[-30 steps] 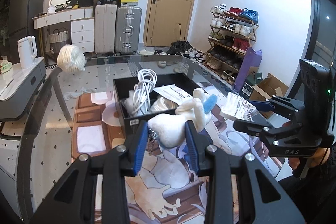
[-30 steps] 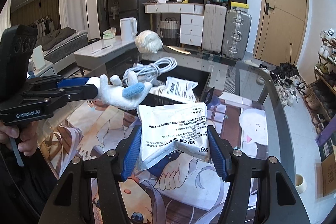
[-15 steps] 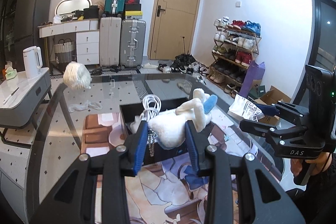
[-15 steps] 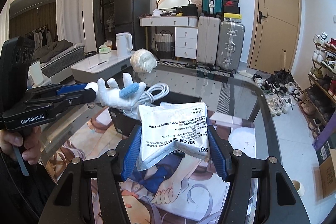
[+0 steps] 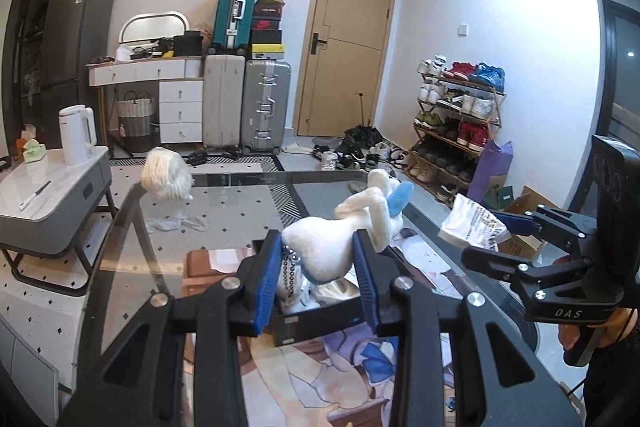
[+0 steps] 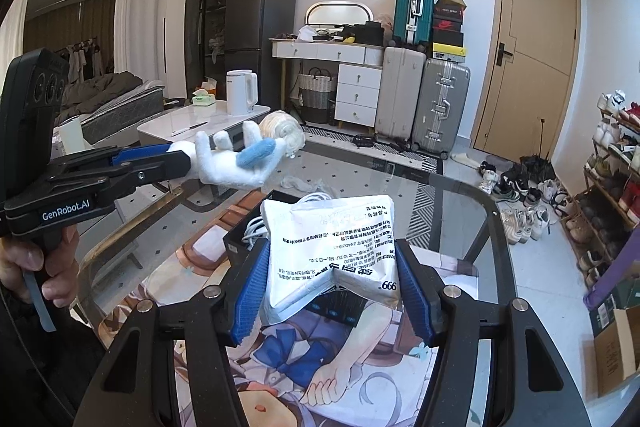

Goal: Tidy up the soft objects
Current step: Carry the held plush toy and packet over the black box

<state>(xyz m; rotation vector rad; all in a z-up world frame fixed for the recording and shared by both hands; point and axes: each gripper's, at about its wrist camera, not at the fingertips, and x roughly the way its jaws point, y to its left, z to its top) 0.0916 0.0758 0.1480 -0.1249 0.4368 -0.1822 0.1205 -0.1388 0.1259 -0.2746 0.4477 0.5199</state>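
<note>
My left gripper (image 5: 316,277) is shut on a white plush toy (image 5: 344,231) with a blue ear; a bead chain hangs from the toy. It is held in the air over the black box (image 5: 320,319). The right wrist view shows that same toy (image 6: 236,163) at the left, sticking out of the left gripper (image 6: 176,163). My right gripper (image 6: 332,291) is shut on a white printed soft packet (image 6: 332,243), lifted above the black box (image 6: 244,239), where a white cable coil (image 6: 256,225) lies. The packet (image 5: 472,223) also shows at the right of the left wrist view.
A glass table (image 5: 132,259) carries a printed cartoon mat (image 6: 360,379). A white fluffy ball (image 5: 166,179) sits at the table's far corner. A grey side table (image 5: 48,203) with a kettle stands at the left. Suitcases, a shoe rack (image 5: 456,123) and a door lie beyond.
Both grippers have risen with their loads. The black box and table have dropped lower in both views. Neither grip has changed.
</note>
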